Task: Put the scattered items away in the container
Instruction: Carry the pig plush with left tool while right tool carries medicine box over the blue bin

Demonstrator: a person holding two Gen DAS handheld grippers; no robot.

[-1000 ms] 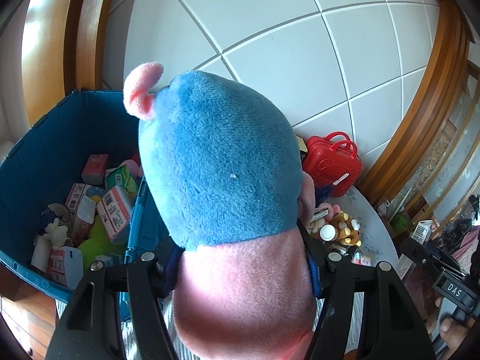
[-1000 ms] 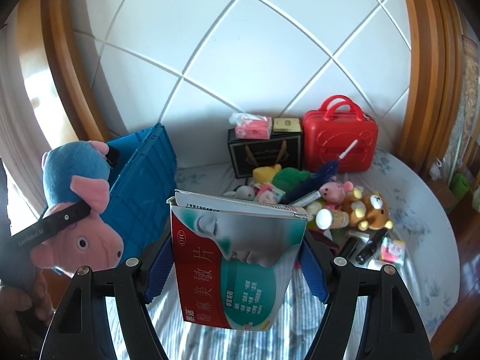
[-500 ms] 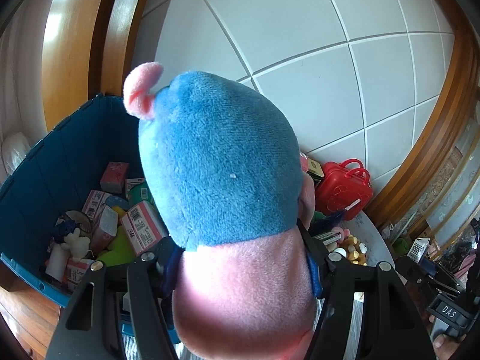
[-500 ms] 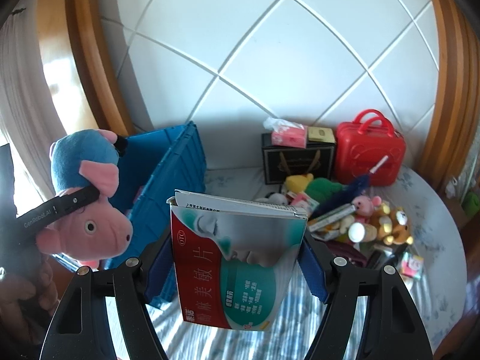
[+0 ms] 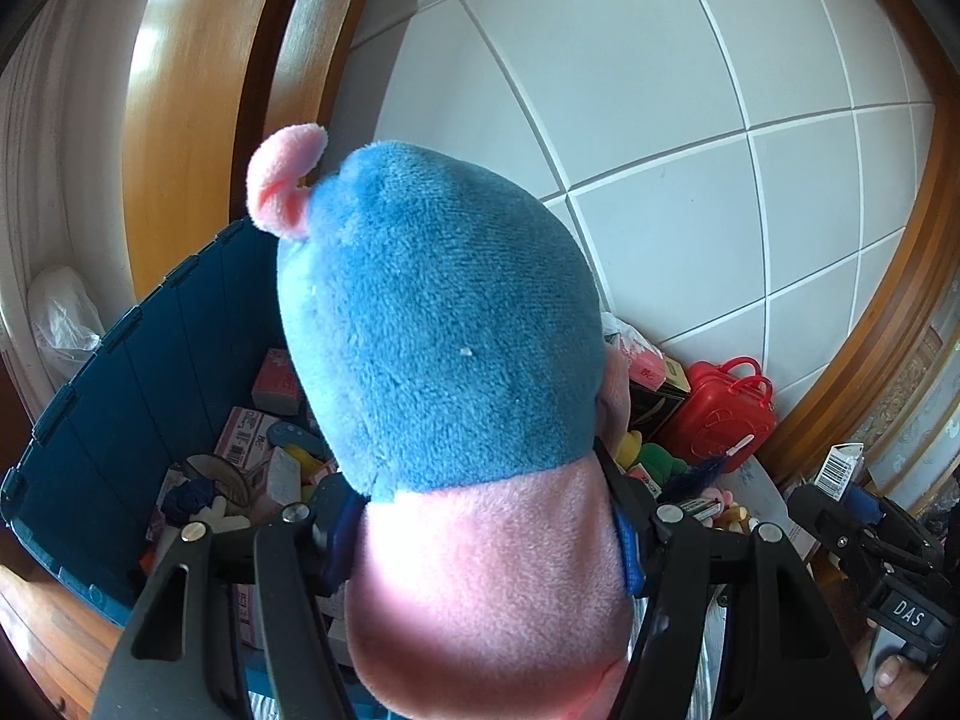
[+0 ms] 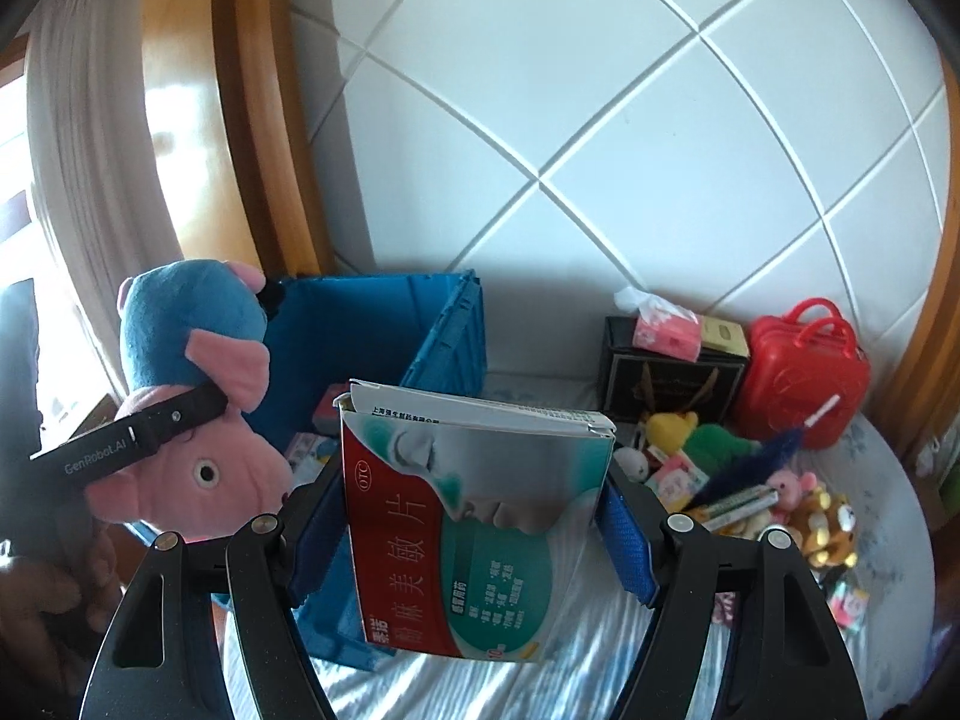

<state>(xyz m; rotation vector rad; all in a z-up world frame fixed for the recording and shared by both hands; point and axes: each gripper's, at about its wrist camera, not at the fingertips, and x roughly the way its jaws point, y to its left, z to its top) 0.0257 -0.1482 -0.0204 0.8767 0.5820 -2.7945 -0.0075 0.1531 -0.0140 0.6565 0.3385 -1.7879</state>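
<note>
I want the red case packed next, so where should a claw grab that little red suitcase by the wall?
Take the red suitcase by its twin loop handles on top, coming down from above. It stands upright against the padded wall, with the black box close on one side and toys heaped in front, so the handles look like the freest part and narrow enough to pinch.

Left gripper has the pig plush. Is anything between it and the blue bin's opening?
Nothing visible blocks it. The pig plush, clamped in the left gripper, hangs at the open-topped blue bin; earlier boxes only line its floor.
</note>
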